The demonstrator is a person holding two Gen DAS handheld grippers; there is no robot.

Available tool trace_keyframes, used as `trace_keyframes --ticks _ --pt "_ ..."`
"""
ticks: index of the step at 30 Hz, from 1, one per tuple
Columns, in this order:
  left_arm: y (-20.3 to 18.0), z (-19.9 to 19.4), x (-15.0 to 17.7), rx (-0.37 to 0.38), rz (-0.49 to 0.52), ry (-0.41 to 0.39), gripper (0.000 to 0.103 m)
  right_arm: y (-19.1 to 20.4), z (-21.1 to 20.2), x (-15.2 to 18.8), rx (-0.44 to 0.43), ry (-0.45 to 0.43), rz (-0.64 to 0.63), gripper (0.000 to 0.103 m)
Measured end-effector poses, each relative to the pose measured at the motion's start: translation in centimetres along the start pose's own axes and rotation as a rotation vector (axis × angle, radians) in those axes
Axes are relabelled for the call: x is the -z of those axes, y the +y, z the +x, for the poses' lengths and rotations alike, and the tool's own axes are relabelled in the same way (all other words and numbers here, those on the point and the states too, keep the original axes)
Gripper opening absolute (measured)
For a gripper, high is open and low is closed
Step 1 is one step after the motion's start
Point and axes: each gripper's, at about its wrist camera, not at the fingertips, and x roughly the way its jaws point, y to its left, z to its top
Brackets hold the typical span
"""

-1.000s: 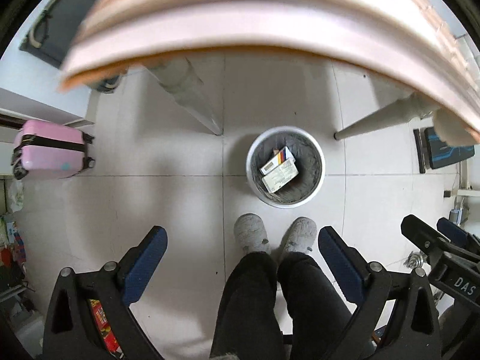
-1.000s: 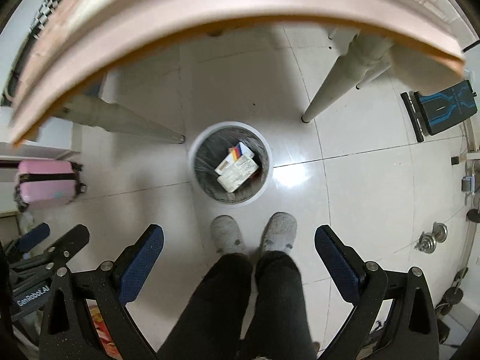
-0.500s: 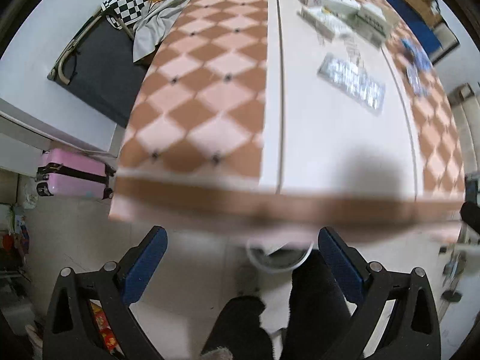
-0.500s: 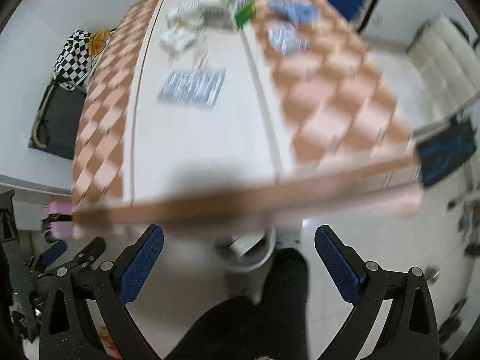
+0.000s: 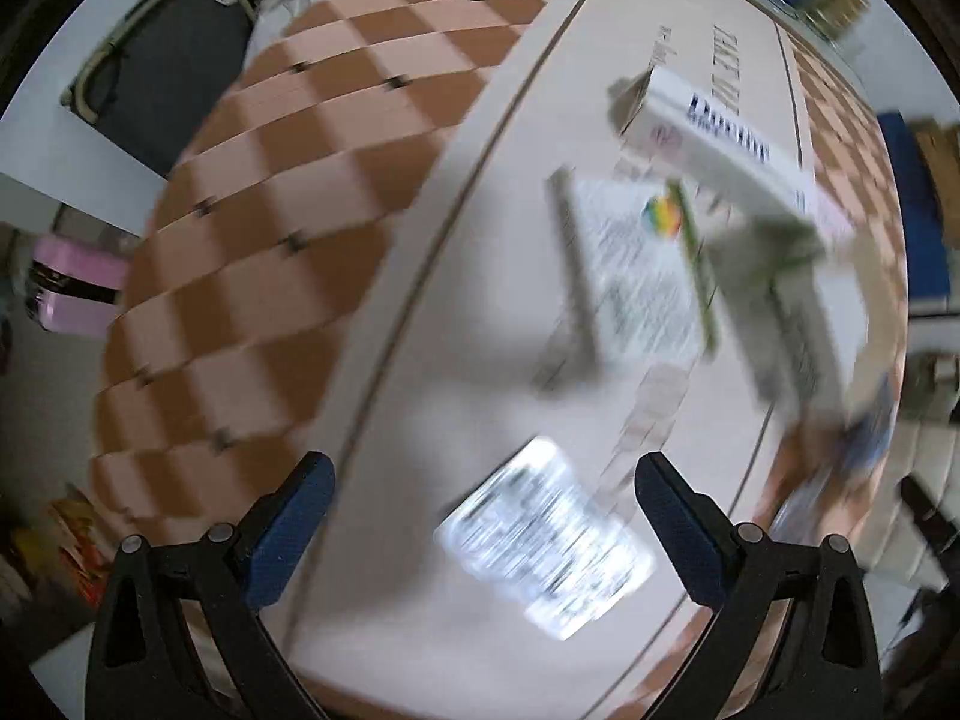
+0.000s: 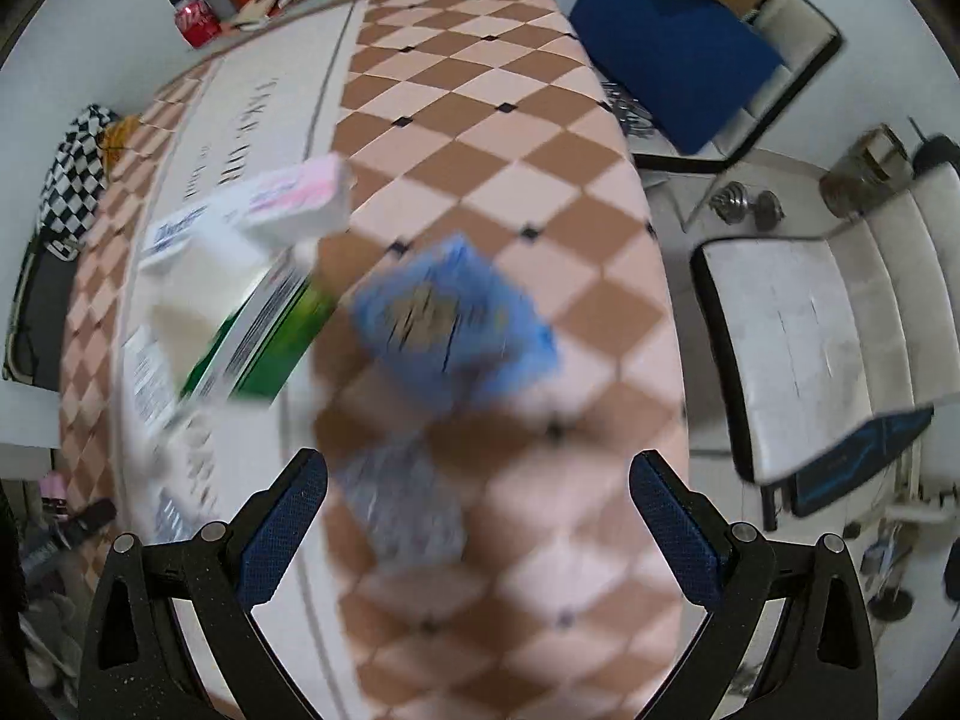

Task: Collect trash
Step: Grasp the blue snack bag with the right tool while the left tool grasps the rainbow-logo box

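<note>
Both views are blurred by motion. My left gripper [image 5: 483, 516] is open and empty above the table, over a silver blister pack [image 5: 543, 546]. Beyond it lie a flat printed box with a green edge [image 5: 636, 276] and a long white box with blue lettering [image 5: 714, 132]. My right gripper [image 6: 477, 516] is open and empty over a second blister pack [image 6: 402, 492]. Ahead of it lies a blue packet [image 6: 450, 324]. To its left are a green and white box [image 6: 258, 336] and a white and pink box [image 6: 294, 204].
The table has a brown and pink checkered cloth [image 6: 540, 192] with a white centre strip [image 5: 456, 276]. Bottles and a red can [image 6: 195, 18] stand at its far end. A blue chair [image 6: 666, 42] and a white bench [image 6: 804, 336] stand on the right. A pink suitcase [image 5: 72, 288] stands on the left.
Both grippers have swung up from the floor bin, over the table edge, and forward above the table. The boxes and blister packs are now close. The bin and the person's legs are out of view.
</note>
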Motion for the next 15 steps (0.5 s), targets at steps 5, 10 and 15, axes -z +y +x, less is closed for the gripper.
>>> trace_keyframes --ticks 5,10,15 --pt "-2.9 2.8 -4.3 -0.005 0.008 0.029 0.102 0.2 4.2 -4.9 -0.019 0.05 -0.058 0.102" --pt "-4.0 4.3 -6.2 0.027 -0.01 0.039 0.101 1.5 6.7 -6.5 -0.035 0.076 -0.099 0.102" --pt "-3.7 4.5 -7.3 0.067 -0.055 0.025 0.074 2.1 8.2 -6.5 -0.041 0.097 -0.101 0.102"
